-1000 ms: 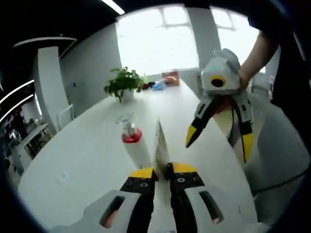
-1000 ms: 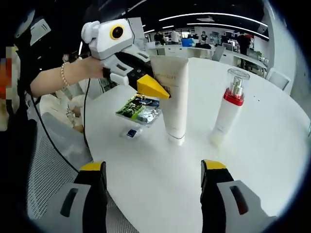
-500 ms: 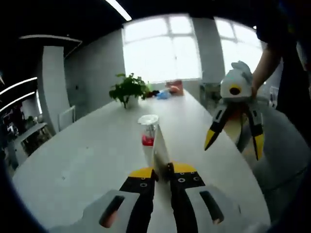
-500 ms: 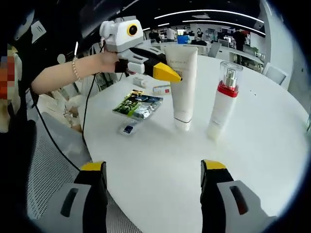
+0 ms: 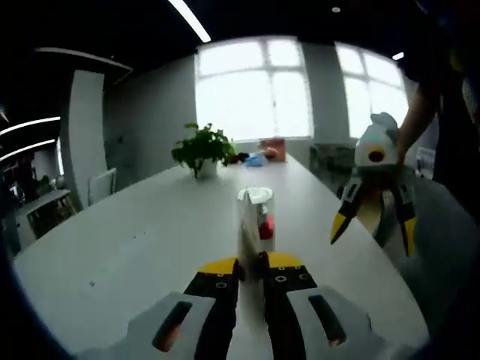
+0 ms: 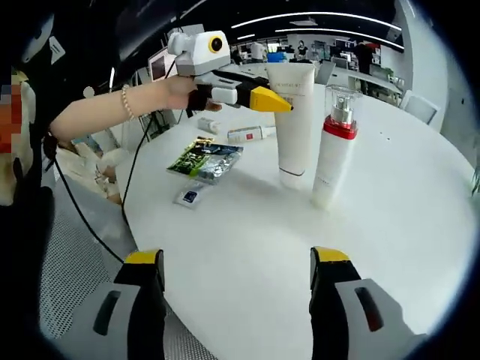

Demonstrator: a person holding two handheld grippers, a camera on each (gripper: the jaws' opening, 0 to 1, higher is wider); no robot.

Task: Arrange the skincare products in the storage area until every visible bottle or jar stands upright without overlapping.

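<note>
Smooth matt white table (image 6: 390,225), glossy plastic tube (image 6: 295,120), clear-capped pump bottle (image 6: 330,150), shiny foil sachets (image 6: 204,159).

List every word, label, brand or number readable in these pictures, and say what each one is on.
None reads.
Tall white squeeze tube, held by the left gripper: faint print near its top, too blurred.
Green foil sachet: print too small.
Small tube lying on the white table: red mark, unreadable.
White pump bottle with red collar: no text seen.

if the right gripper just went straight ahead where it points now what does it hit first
Probably the pump bottle, standing upright roughly ahead of the open right gripper, with the white tube just behind it. The bare table comes first; depth is unclear.
</note>
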